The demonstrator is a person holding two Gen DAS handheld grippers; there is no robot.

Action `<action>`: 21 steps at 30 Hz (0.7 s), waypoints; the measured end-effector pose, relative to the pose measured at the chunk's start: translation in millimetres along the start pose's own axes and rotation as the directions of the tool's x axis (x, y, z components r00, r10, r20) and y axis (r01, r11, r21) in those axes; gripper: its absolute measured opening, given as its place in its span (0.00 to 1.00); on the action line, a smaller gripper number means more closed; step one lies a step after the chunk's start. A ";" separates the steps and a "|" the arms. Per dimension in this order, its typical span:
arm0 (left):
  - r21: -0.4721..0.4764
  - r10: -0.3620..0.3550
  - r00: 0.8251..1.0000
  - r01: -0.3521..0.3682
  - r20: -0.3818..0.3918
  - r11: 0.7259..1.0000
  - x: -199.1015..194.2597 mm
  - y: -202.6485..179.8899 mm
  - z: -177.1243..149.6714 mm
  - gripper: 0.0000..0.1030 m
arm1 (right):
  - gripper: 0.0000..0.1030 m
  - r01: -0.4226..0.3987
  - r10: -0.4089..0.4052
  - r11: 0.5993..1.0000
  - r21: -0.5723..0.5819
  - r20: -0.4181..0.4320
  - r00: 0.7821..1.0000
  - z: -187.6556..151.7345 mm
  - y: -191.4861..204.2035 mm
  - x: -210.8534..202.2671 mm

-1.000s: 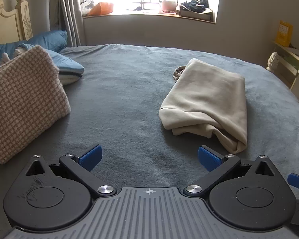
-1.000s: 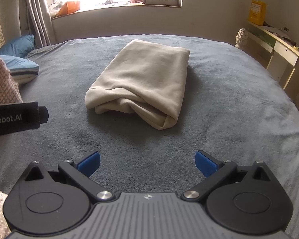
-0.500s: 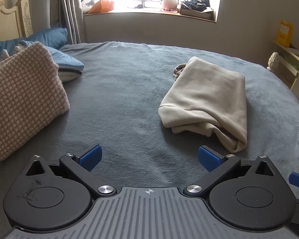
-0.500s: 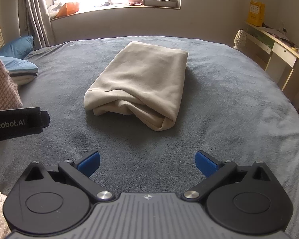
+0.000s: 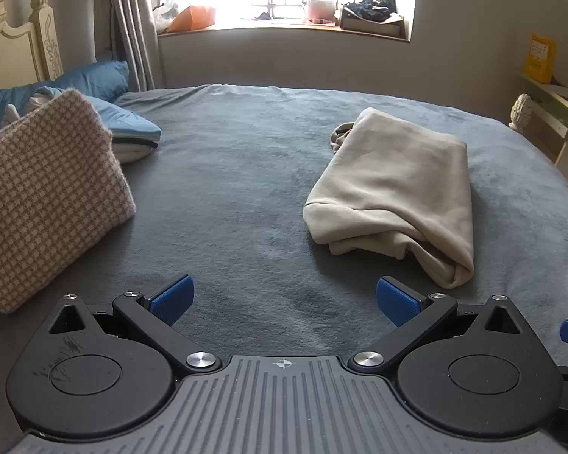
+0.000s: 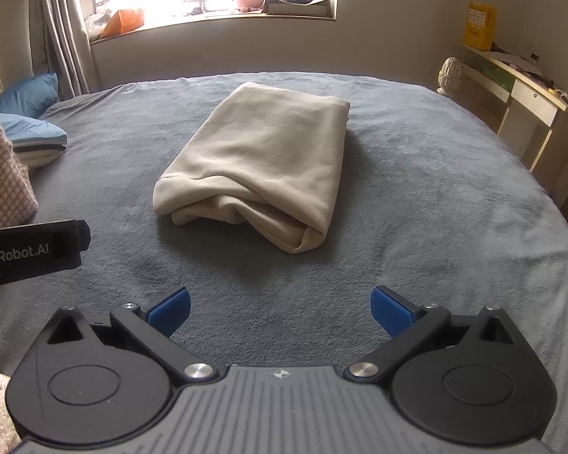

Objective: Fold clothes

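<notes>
Lying on the grey bed point(image 6: 454, 204) well ahead of both sets of spread, empty jaws, the beige folded garment point(image 6: 261, 166) runs lengthwise away from the right gripper point(image 6: 280, 308), dead ahead and nearer, but off to the right of the left gripper point(image 5: 283, 297).

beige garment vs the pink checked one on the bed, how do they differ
The beige garment is plain, while the pink checked one has a small woven check pattern. The beige garment lies mid-bed ahead of the right gripper, while the pink checked one sits at the bed's left side near the blue pillows. The beige garment's near end is bunched and loose; the pink checked one shows flat, squarer edges. Both are folded, resting on the grey blanket, untouched by either open gripper.
</notes>
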State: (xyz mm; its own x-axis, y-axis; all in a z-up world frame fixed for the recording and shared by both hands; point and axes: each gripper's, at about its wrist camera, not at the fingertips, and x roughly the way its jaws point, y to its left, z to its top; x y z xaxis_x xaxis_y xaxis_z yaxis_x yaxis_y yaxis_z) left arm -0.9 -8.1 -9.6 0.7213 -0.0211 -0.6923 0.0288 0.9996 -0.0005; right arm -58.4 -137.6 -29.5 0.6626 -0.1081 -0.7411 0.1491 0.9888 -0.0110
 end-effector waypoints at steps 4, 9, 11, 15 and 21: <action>0.000 0.003 1.000 -0.003 -0.001 1.000 0.3 -0.2 0.2 1.00 | 1.00 0.002 -0.002 1.000 0.002 0.003 1.000 0.1 -0.4 -0.7; 0.001 0.004 1.000 -0.004 -0.005 1.000 0.3 -0.8 0.1 1.00 | 1.00 0.003 -0.003 1.000 0.006 0.005 1.000 0.8 -1.4 -1.0; 0.002 0.005 1.000 -0.005 -0.006 1.000 0.3 -1.4 -0.2 1.00 | 1.00 0.003 -0.003 1.000 0.007 0.005 1.000 0.7 -1.7 -0.7; 0.003 0.004 1.000 -0.004 -0.010 1.000 1.1 -1.2 -0.9 1.00 | 1.00 0.004 -0.004 1.000 0.008 0.005 1.000 1.6 -2.2 -0.3; 0.003 0.007 1.000 -0.006 -0.014 1.000 2.1 -1.1 -1.8 1.00 | 1.00 0.004 -0.004 1.000 0.008 0.005 1.000 1.3 -2.1 0.1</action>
State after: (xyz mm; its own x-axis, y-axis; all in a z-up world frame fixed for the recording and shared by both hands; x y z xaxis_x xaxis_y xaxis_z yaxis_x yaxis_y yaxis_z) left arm -0.6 -9.2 -12.4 0.7118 -0.0143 -0.7022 0.0262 0.9996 0.0062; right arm -57.6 -139.9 -28.7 0.6653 -0.1126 -0.7381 0.1574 0.9875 -0.0088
